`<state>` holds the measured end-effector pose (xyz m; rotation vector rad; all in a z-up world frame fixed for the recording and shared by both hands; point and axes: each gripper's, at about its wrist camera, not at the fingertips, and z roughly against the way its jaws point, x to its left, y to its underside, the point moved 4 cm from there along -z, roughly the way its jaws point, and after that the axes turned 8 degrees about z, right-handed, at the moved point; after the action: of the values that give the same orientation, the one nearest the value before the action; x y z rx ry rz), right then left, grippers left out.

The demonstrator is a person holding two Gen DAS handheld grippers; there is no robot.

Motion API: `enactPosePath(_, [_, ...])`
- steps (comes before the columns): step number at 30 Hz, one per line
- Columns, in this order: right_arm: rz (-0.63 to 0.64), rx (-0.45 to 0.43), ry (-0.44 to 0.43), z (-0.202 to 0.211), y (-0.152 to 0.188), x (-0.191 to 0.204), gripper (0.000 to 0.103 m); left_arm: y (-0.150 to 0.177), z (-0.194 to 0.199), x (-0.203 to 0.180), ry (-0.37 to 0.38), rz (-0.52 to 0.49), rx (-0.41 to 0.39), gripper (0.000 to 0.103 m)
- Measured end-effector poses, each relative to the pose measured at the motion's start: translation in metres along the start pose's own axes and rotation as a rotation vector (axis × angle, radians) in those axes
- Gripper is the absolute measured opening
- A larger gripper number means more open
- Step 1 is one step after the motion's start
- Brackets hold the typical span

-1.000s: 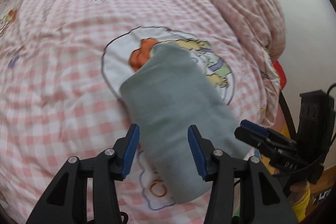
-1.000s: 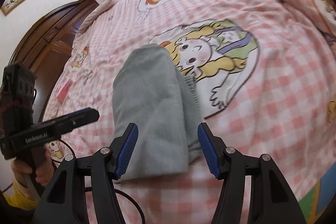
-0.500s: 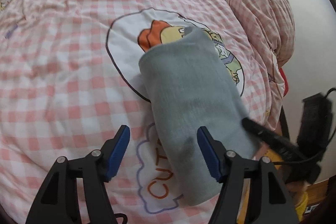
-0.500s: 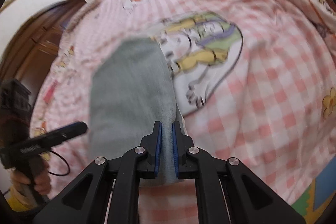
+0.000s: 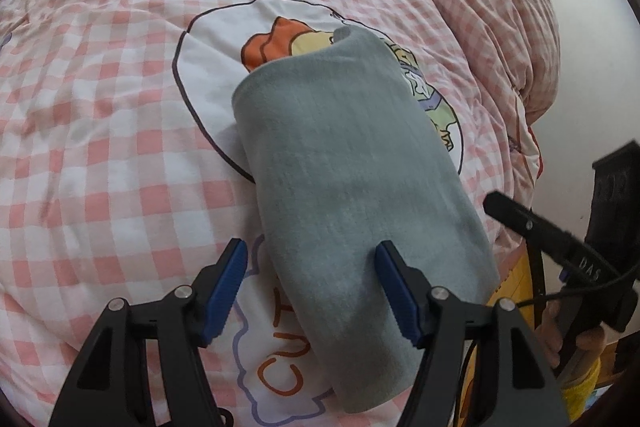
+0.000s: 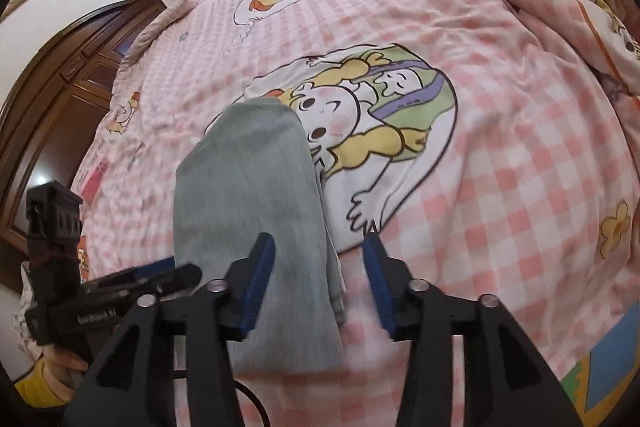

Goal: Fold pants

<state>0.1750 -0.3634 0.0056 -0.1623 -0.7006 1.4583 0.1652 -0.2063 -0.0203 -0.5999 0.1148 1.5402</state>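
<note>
One pink checked bed (image 5: 100,155) with cartoon prints fills the room below dark wooden cabinets (image 6: 72,87). Folded grey pants (image 5: 352,163) lie on it. The left tool (image 5: 310,283) and right tool (image 6: 318,275) hover over them, both spread apart.

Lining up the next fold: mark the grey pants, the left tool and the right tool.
grey pants (image 5: 352,163), left wrist view, middle of top layer.
left tool (image 5: 310,291), left wrist view, midway between fingertips.
right tool (image 6: 318,281), right wrist view, midway between fingertips.
</note>
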Motion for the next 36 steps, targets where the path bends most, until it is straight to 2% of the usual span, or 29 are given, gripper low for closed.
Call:
enactPosePath(4, [-0.024,0.068,-0.030,-0.023,0.003,0.001,0.048,-0.001,-0.006,0.002,-0.009,0.009,0.017,0.071])
enactPosePath(7, [-0.100,0.141,-0.099,-0.048,0.018,-0.003,0.050,-0.001,-0.012,0.006,-0.013,0.029,0.032,0.071])
enactPosePath(9, [-0.159,0.122,-0.130,-0.053,0.025,-0.011,0.056,-0.001,-0.015,0.008,-0.015,0.034,0.037,0.071])
enactPosePath(13, [-0.168,0.108,-0.173,-0.055,0.028,-0.016,0.056,-0.003,-0.017,0.007,-0.011,0.028,0.035,0.071])
enactPosePath(28, [-0.184,0.097,-0.199,-0.057,0.030,-0.020,0.056,-0.002,-0.023,0.004,-0.021,0.021,0.023,0.075])
enactPosePath(36, [-0.189,0.083,-0.211,-0.058,0.032,-0.022,0.058,0.000,-0.026,0.012,0.027,0.095,0.043,0.082])
